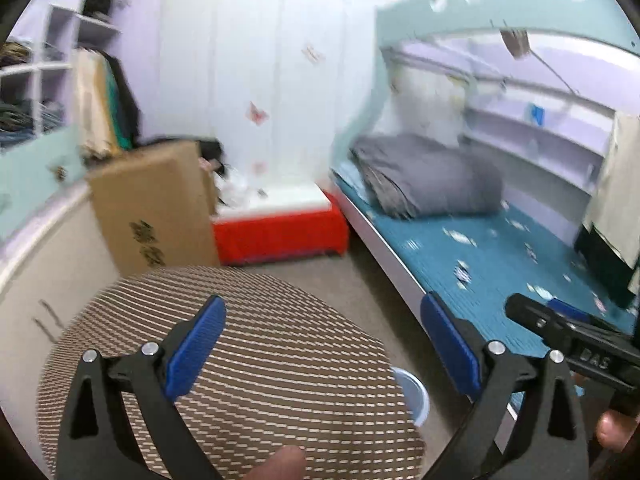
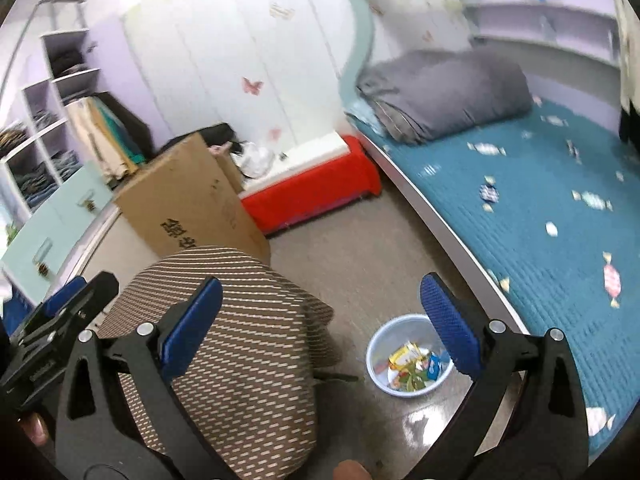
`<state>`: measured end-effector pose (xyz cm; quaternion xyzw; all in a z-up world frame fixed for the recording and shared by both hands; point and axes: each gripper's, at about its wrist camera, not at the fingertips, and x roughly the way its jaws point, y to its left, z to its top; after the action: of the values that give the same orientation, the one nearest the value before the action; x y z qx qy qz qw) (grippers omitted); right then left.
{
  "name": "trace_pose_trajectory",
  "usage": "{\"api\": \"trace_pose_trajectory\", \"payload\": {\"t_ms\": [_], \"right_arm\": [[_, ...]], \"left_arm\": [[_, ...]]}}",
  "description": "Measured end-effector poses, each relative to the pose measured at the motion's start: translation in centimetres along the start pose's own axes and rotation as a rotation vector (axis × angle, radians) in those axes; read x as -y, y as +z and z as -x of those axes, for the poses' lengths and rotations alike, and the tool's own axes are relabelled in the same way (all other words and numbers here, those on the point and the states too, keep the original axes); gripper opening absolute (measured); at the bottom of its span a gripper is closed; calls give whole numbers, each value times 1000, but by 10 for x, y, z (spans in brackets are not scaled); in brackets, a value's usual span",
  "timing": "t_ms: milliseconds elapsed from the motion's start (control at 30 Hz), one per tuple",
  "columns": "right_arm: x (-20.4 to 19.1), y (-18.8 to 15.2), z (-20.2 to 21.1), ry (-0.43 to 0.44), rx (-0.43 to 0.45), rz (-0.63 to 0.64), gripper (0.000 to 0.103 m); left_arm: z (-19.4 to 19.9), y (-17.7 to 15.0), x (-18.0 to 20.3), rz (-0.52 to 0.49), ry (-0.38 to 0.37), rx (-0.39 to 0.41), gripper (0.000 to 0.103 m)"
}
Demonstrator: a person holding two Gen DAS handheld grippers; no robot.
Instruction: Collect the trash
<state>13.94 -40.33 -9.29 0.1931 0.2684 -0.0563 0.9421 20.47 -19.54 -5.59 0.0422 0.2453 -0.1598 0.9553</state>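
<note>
Your left gripper (image 1: 322,346) has its blue-padded fingers (image 1: 196,350) spread wide with nothing between them; the jaws are still opening. Your right gripper (image 2: 320,330) also stands wide and empty.

Directly under the left fingers, from 6 to 9 o'clock in the left view, sits a round striped cushion (image 1: 256,364), which hides most of the pale blue basin (image 1: 414,398) peeking out at 5 o'clock. From the right view the basin (image 2: 378,350) is plain on the floor at 5 o'clock, just beside the right-hand finger, with colourful wrappers (image 2: 414,364) lying inside it.

Farther out, a brown cardboard box (image 1: 156,208) leans at 10 o'clock, touching a red-sided low platform (image 1: 280,230) at 12. At 2 to 4 o'clock runs a bed with a teal quilt (image 2: 540,216), a folded grey blanket (image 2: 444,90) at its far end. Small candy-like shapes (image 2: 488,192) are scattered on the quilt; you cannot tell whether they are printed or loose.
</note>
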Motion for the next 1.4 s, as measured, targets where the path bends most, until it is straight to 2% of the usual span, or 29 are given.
{"api": "trace_pose_trajectory", "payload": {"t_ms": [133,233,333,533,733,933,1400], "right_arm": [[-39,1,32,18,63,77,97],[-64,0,54,17,105,124,97],[-83,-1,73,14,147,166,97],[-107,-3,101,19,214,215,97],[-128,-10,119,32,254,261,97],[-139,-16,130,26,281,286,97],[-146,-18,135,26,292,297,97]], "left_arm": [[48,-3,-16,-32,106,93,97],[76,-3,-33,-4,163,133,97],[102,-3,-50,44,194,177,97],[141,-10,-66,86,237,198,97],[166,-17,-83,132,254,216,97],[187,-21,-82,133,266,247,97],[193,-22,-73,119,250,258,97]]}}
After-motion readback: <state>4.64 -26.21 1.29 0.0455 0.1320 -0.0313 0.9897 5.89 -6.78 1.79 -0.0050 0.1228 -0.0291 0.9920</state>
